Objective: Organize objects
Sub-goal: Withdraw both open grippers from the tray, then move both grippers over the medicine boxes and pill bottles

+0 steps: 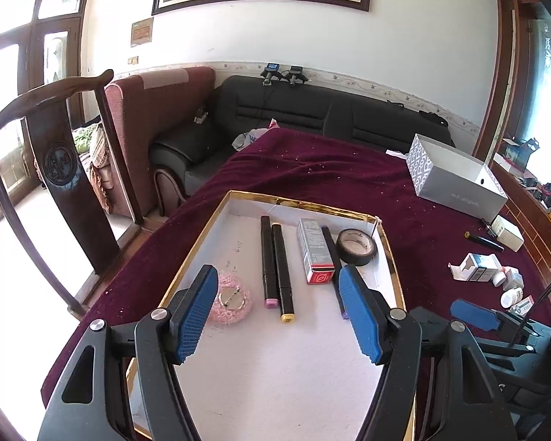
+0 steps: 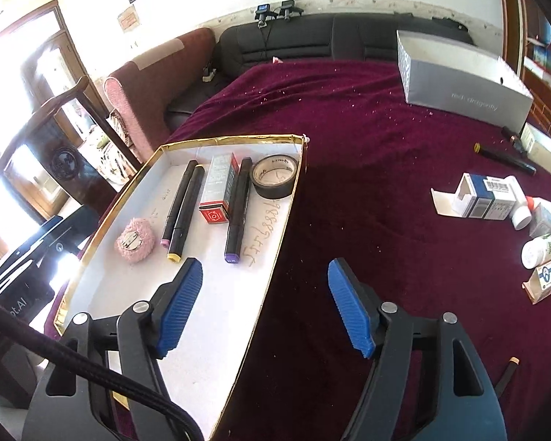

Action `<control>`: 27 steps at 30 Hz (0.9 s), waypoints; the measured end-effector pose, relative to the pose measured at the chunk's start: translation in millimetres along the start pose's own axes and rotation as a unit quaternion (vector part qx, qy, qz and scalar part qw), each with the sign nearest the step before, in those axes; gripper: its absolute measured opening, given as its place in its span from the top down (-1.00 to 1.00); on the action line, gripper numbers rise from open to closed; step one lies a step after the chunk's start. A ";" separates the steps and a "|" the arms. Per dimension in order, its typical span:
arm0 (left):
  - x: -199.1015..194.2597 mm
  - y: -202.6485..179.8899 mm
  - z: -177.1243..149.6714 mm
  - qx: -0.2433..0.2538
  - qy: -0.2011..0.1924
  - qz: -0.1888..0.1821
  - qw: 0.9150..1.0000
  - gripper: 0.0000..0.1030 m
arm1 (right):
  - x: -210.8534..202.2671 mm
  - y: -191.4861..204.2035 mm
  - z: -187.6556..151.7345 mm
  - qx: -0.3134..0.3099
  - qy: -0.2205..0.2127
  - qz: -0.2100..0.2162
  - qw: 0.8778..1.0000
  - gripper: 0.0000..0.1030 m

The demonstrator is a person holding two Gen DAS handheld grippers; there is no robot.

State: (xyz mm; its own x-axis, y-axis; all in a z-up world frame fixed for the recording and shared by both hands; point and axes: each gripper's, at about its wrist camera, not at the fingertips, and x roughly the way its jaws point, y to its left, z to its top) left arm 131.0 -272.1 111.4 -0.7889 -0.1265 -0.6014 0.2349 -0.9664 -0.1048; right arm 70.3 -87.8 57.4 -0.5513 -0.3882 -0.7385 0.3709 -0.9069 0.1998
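A: What have I got at the left gripper [image 1: 279, 312]?

B: Its jaws stand apart with nothing between the blue pads. It hangs over the near, bare part of the gold-rimmed tray [image 1: 216, 217].

A: And my right gripper [image 2: 264, 305]?

B: Also parted and empty. It straddles the tray's right rim: one finger over the white floor, the other over the maroon cloth [image 2: 367, 139] on the surface.

A: What already lies in the tray?

B: Beyond the left gripper, from the tray's left side: a pink fuzzy pad [image 1: 231, 299] with a round metal pin back, two black markers [image 1: 275, 264] side by side, capped pink and yellow, a grey and red carton [image 1: 314, 250], a third marker [image 2: 237, 209] with a purple cap touching the carton, and a roll of black tape [image 1: 357, 246] in the tray's far right corner.

A: And outside the tray?

B: To its right, well apart, a cluster of small medicine boxes [image 2: 485, 196] and white bottles [image 2: 536, 251] lies on the cloth. Past them lies another black marker [image 2: 505, 158] beside a pale box. A long grey open box [image 2: 459, 73] stands at the far right of the tray. Nothing stands between the right gripper and that cluster, only bare cloth.
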 end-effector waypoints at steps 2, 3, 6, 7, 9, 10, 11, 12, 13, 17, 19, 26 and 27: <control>-1.3 -0.3 -0.2 0.002 -0.001 0.002 1.000 -0.21 | 0.3 1.5 -0.9 -0.002 0.000 -0.003 1.000 -0.41; -2.1 -0.5 -0.4 0.004 0.000 0.003 1.000 -0.22 | 0.9 2.1 -1.2 -0.002 0.000 -0.004 1.000 -0.41; -3.6 -1.0 -1.3 0.006 0.000 0.005 1.000 -0.21 | 0.2 0.5 -1.5 -0.003 0.000 -0.011 1.000 -0.42; -4.0 -1.4 -1.4 0.006 0.000 0.005 1.000 -0.22 | -0.7 -0.5 -1.7 -0.001 -0.001 -0.011 1.000 -0.42; -5.1 -2.5 -1.8 0.007 0.001 0.005 1.000 -0.22 | -2.8 -4.5 -1.9 0.005 -0.001 -0.009 1.000 -0.44; -5.4 -3.7 -2.3 0.009 0.002 0.005 1.000 -0.22 | -3.8 -6.7 -2.0 0.008 -0.002 -0.009 1.000 -0.44; -5.7 -4.8 -2.8 0.010 0.002 0.006 1.000 -0.22 | -4.8 -9.3 -2.1 0.010 -0.004 -0.010 1.000 -0.44; -6.1 -6.6 -3.0 0.013 0.003 0.005 1.000 -0.21 | -6.0 -10.9 -2.4 0.012 -0.005 -0.010 1.000 -0.44; -6.5 -8.0 -3.3 0.014 0.003 0.005 1.000 -0.21 | -7.6 -13.3 -2.8 0.015 -0.006 -0.011 1.000 -0.44; -7.9 -16.2 -4.5 0.023 0.008 -0.001 1.000 -0.22 | -17.6 -31.1 -4.9 0.030 -0.010 -0.012 0.999 -0.44; -9.0 -21.6 -4.7 0.027 0.012 -0.011 0.999 -0.22 | -25.6 -45.3 -7.6 0.039 -0.015 -0.015 0.999 -0.44; 1.1 -39.3 -7.5 0.025 0.051 -0.091 0.994 -0.21 | -58.6 -145.6 -23.8 0.143 -0.039 -0.063 0.987 -0.44; 5.8 -45.5 -7.4 0.022 0.066 -0.115 0.991 -0.21 | -64.4 -163.0 -26.0 0.165 -0.045 -0.070 0.983 -0.44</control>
State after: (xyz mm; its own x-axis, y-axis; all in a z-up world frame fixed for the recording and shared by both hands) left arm 119.9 -227.3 106.8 -0.7366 0.1251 -0.6646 0.0303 -0.9757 -0.2172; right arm 64.8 89.3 55.7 -0.6484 -0.2548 -0.7174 0.0320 -0.9506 0.3087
